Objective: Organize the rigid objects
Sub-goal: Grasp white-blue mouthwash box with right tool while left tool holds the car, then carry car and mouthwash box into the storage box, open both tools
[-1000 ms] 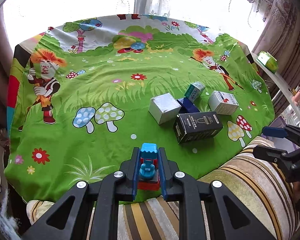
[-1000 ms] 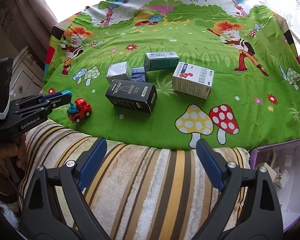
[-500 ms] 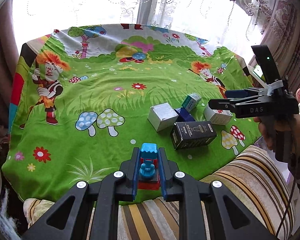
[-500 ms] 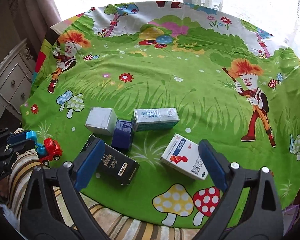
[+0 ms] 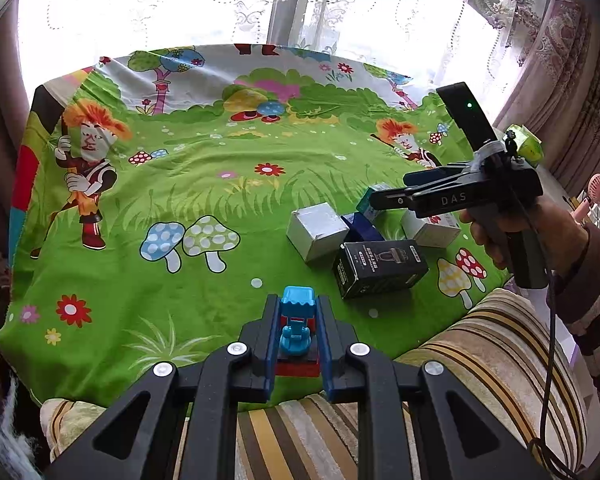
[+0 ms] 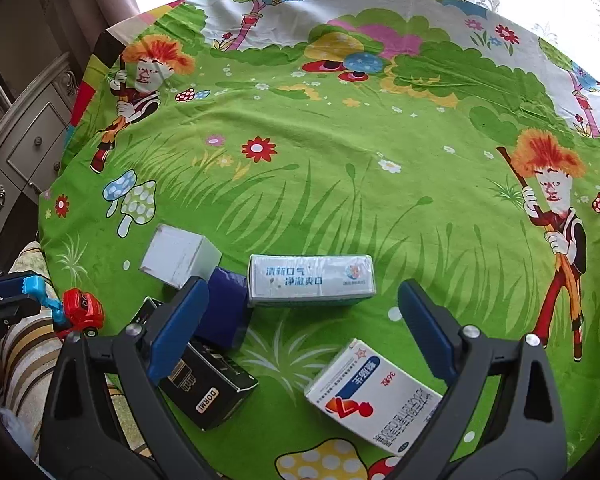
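Observation:
My left gripper (image 5: 298,322) is shut on a red and blue toy truck (image 5: 297,332), held at the near edge of the green cartoon cloth (image 5: 204,184); the truck also shows in the right wrist view (image 6: 80,312). My right gripper (image 6: 300,324) is open and empty, hovering over a cluster of boxes: a white and teal box (image 6: 310,280) between the fingers, a dark blue box (image 6: 224,312), a white cube box (image 6: 178,256), a black box (image 6: 208,392) and a white medicine box (image 6: 374,396). In the left wrist view the right gripper (image 5: 384,200) sits above the cluster.
A striped cushion (image 5: 480,360) lies along the near edge of the cloth. A grey drawer cabinet (image 6: 16,152) stands at the left. Curtains and a bright window (image 5: 300,0) are behind. A green box (image 5: 526,144) sits on a ledge at the far right.
My right gripper has moved forward and down over the box cluster, still open. My left gripper has stayed in place with the toy truck.

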Motion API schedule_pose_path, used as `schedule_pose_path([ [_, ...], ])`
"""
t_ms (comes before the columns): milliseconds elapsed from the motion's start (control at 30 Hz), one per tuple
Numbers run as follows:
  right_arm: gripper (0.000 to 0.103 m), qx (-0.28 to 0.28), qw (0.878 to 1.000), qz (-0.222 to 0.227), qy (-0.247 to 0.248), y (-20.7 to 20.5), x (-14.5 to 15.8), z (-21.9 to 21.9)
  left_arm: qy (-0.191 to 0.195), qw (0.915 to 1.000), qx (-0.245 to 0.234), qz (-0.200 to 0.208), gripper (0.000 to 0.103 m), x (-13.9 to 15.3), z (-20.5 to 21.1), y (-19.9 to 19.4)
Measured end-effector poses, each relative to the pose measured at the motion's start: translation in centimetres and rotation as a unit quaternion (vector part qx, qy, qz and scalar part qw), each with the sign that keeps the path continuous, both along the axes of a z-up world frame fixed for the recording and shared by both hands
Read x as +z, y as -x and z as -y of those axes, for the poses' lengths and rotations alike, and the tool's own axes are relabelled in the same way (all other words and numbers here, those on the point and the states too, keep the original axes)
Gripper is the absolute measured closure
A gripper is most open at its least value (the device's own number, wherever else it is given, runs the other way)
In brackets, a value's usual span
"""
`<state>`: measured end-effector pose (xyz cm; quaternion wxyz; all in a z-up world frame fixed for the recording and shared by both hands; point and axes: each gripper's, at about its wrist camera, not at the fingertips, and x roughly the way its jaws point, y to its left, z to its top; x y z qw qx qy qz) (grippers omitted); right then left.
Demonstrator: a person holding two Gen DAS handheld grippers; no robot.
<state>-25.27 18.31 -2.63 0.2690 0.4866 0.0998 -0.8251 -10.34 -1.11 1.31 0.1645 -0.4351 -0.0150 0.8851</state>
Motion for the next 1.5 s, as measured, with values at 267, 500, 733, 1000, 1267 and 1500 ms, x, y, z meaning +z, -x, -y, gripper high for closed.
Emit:
schedule_pose_path([
  [267,0.006,-0.001,1.000,0.020,-0.006,1.6,-1.3,0.2,-0.006,1.0000,0.004,0.006,0.085,-0.2,0.1,0.3],
  [500,0.027,-0.013,1.000,0.018,0.005,1.6,-1.6,-0.2,-0.002,1.0000,0.009,0.003,0.085,0.0,0.0,0.5],
  [733,0.027,-0.056,0.997,-0.018,0.039,-0.8,1.9,-2.4,0.002,0.9999,0.005,-0.012,0.085,1.4,-0.9,0.3],
  [1000,0.027,-0.100,0.993,-0.048,0.044,-6.1,5.8,-7.0,-0.005,0.9991,-0.031,-0.030,0.085,3.4,-4.7,-0.6],
  [1267,0.027,-0.155,0.985,-0.069,0.043,-11.7,8.3,-13.9,-0.001,0.9952,-0.087,-0.044,0.085,5.0,-10.0,-1.6],
  [1500,0.027,-0.218,0.973,-0.077,0.025,-16.2,8.4,-20.8,0.008,0.9889,-0.140,-0.048,0.085,5.7,-15.1,-2.3],
])
